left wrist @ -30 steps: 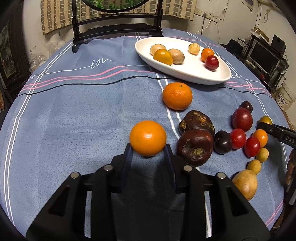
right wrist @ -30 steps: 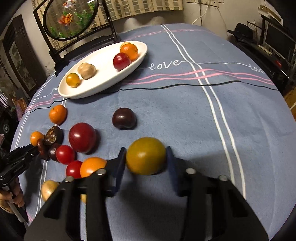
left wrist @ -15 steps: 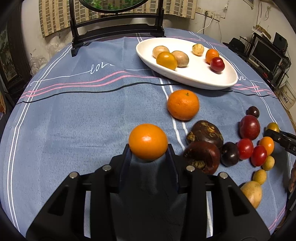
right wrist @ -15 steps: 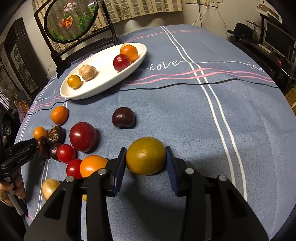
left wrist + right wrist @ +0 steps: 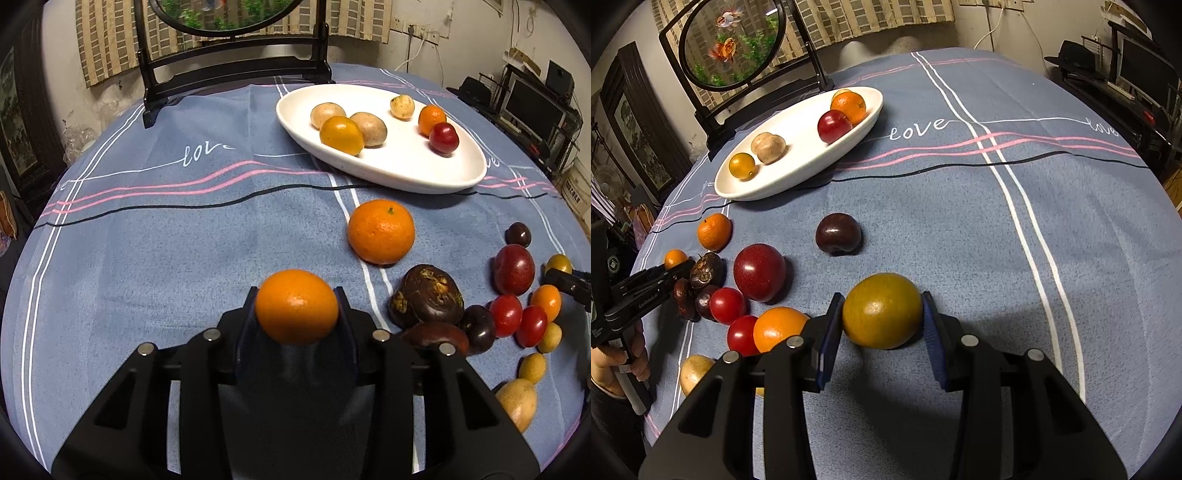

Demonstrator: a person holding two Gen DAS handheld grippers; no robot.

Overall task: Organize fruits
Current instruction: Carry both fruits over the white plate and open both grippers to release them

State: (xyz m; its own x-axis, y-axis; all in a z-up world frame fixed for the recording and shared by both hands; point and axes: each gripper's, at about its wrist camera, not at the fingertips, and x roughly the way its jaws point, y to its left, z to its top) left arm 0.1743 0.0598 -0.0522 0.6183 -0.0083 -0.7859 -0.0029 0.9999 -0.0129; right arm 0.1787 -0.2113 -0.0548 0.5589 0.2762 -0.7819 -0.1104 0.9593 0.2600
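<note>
My left gripper is shut on a small orange and holds it above the blue tablecloth. My right gripper is shut on a yellow-green fruit, low over the cloth. A white oval plate with several fruits stands at the back; it also shows in the right wrist view. A larger orange lies between the left gripper and the plate. The left gripper also shows in the right wrist view, at the far left.
Loose fruits lie in a cluster: dark mangosteens, red tomatoes, a red plum, a dark plum. A black-framed round fish tank stands behind the plate. The table edge curves off at right.
My left gripper has lifted the small orange off the cloth and moved toward the plate. My right gripper's jaws have closed slightly on the yellow-green fruit, which stays in place.
</note>
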